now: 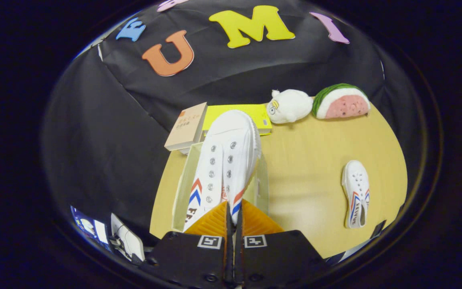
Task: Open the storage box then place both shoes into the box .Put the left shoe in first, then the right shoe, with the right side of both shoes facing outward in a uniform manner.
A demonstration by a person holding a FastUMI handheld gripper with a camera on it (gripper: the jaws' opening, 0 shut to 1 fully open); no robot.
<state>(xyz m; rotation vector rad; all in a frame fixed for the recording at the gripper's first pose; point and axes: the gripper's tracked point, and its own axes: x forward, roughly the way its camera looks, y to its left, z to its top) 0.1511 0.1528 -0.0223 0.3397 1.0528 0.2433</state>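
Your yellow surface (307, 160) carries the open storage box (181, 188), its far end hidden by the white sneaker (223, 160) that your fingers (233, 212) pinch at the heel above it, while the other sneaker (356, 192) lies well apart.

My one camera rides on the gripper (231, 210) and looks forward along its two fingers, down onto the yellow table (307, 188). It sits very close to the white shoe (225, 160), with the black wall (134, 100) far behind.
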